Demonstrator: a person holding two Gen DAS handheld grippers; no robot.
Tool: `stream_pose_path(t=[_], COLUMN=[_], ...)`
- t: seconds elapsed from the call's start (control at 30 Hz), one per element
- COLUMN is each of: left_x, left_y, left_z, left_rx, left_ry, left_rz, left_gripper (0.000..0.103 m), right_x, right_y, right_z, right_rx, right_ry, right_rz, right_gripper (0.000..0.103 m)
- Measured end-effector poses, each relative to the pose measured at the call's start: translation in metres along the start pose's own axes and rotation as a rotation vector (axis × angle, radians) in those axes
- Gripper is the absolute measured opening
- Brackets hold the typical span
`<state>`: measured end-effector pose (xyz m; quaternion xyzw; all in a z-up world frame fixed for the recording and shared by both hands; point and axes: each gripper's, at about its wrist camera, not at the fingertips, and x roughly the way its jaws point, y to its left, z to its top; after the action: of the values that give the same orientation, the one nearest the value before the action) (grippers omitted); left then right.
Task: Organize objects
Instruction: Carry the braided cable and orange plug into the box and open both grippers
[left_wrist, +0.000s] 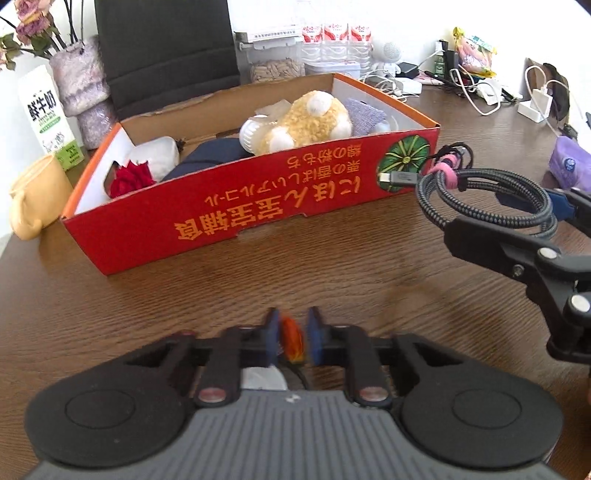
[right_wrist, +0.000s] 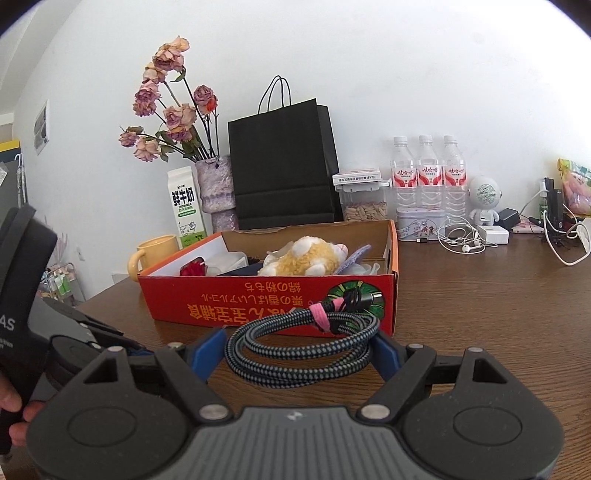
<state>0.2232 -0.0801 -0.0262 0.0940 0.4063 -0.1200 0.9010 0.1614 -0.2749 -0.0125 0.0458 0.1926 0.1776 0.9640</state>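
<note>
Our right hand-held gripper (right_wrist: 295, 354) has its blue pads pinching a coiled braided cable (right_wrist: 301, 345), which is bundled with a pink strap (right_wrist: 320, 316) and held up off the wooden surface (right_wrist: 480, 295), just near of the red box's right corner. Our left hand-held gripper (left_wrist: 291, 338) sits lower and nearer, pads pressed close on a small orange thing (left_wrist: 292, 338) we honestly can't identify. Going outward, the red cardboard box (left_wrist: 229, 218) sits mid-surface, already holding a yellow plush toy (left_wrist: 306, 122), a red rose (left_wrist: 131, 179), some dark fabric and a purple knit piece. Far behind it we see a yellow mug (right_wrist: 155, 251), milk carton (right_wrist: 186, 206), vase of dried roses (right_wrist: 218, 192), black paper bag (right_wrist: 280, 166) and three water bottles (right_wrist: 428, 173).
</note>
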Motion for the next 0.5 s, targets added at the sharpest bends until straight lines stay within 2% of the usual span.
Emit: stream_pose_path(t=[0.23, 0.5], left_x=[-0.011, -0.047], left_y=[0.002, 0.016], left_z=[0.0, 0.013], left_rx=[-0.02, -0.053], left_ry=[-0.028, -0.14], left_rz=[0.002, 0.009], left_gripper=[0.012, 0.012], right_x=[-0.002, -0.006], right_y=[0.002, 0.016], right_z=[0.0, 0.013], right_rx=[-0.005, -0.042], right_ry=[-0.008, -0.042], right_rz=[0.006, 0.011], right_gripper=[0.081, 0.081])
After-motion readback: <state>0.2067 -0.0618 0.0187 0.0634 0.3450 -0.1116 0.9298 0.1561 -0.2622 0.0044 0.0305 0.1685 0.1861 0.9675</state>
